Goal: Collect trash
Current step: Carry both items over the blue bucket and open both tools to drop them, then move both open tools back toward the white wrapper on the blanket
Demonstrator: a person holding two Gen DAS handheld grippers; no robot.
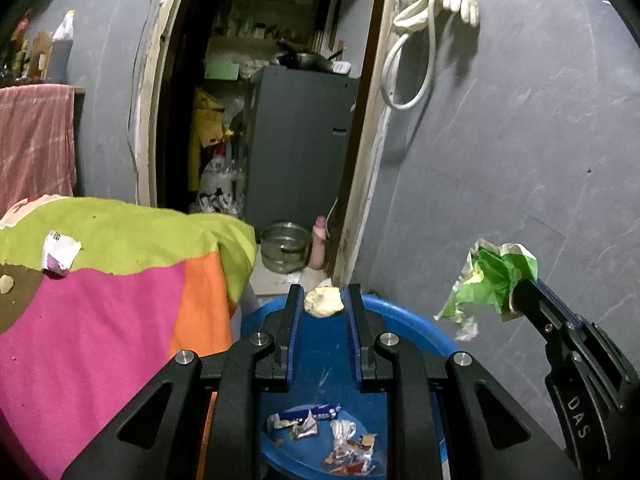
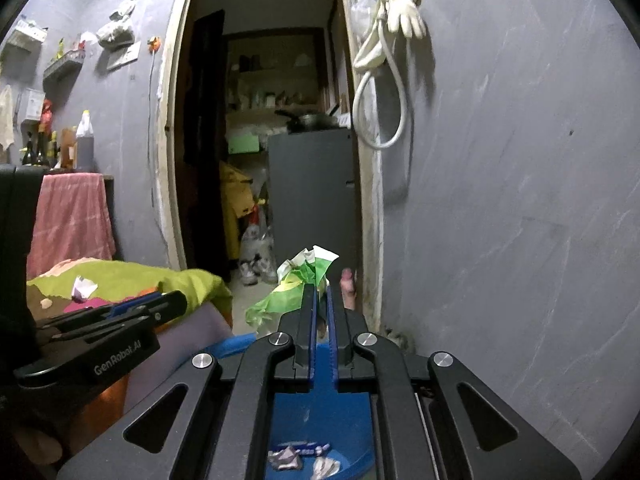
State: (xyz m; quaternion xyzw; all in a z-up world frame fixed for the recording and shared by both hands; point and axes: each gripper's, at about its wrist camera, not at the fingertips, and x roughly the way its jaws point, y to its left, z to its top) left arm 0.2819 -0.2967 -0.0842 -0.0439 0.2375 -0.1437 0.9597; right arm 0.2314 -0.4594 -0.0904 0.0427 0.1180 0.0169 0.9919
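Left wrist view: the left gripper [image 1: 323, 300] points forward above a blue plastic tub [image 1: 416, 326], its two blue-lined fingers pinching a pale yellowish crumpled lump [image 1: 323, 301] at their tips. Torn wrappers [image 1: 324, 432] lie on the tub's bottom. To the left, a bed covered in a green, pink and orange sheet [image 1: 120, 280] carries a white crumpled wrapper [image 1: 59, 255] and a small tan scrap [image 1: 5, 283] near the frame edge. At right, the right gripper [image 1: 520, 300] reaches in, clamped on a crumpled green and white wrapper [image 1: 490, 276] held in the air before the grey wall (its lower end dangles free). An open doorway [image 1: 280, 120] lies ahead, with a steel pot [image 1: 285, 246] on the floor.

Right wrist view: the right gripper [image 2: 321, 292] has its fingers nearly together, squeezing the green wrapper [image 2: 296, 284] above the tub [image 2: 320, 420], where more scraps [image 2: 300, 458] lie. The left gripper [image 2: 160, 306] shows at left, near the bed [image 2: 132, 276]. A white glove and hose [image 2: 394, 28] hang on the wall.
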